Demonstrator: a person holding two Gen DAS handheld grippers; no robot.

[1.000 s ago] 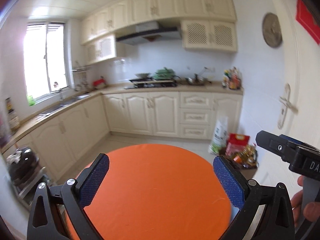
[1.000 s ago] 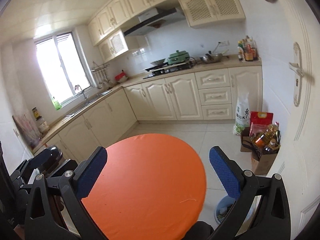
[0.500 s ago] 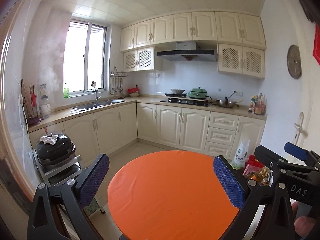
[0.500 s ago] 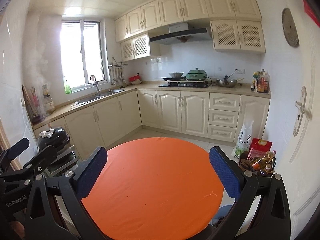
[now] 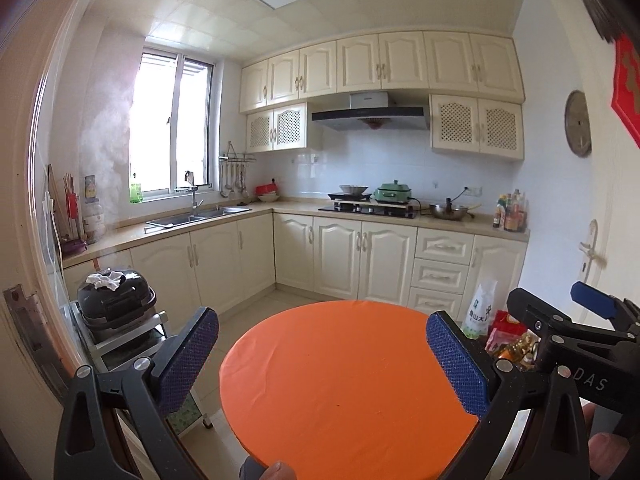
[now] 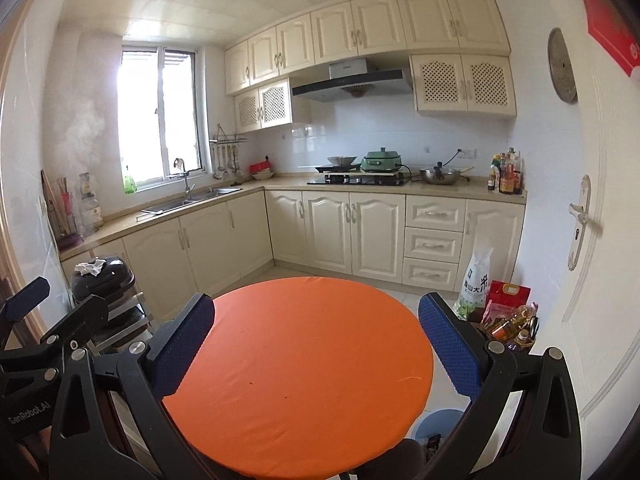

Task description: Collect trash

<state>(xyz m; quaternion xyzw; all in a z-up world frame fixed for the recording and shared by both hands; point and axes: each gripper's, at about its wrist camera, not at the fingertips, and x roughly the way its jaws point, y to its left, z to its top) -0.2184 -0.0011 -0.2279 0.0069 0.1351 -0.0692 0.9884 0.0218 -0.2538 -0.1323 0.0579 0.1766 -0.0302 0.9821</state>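
We hold the left gripper (image 5: 322,356) and right gripper (image 6: 316,346) with jaws wide apart, empty, above the orange table (image 6: 304,364). No trash shows on it beyond tiny dark specks; missing those is our risk. At the right-wrist frame's bottom right, a blue bin (image 6: 438,426) sits below the table edge, contents unclear.
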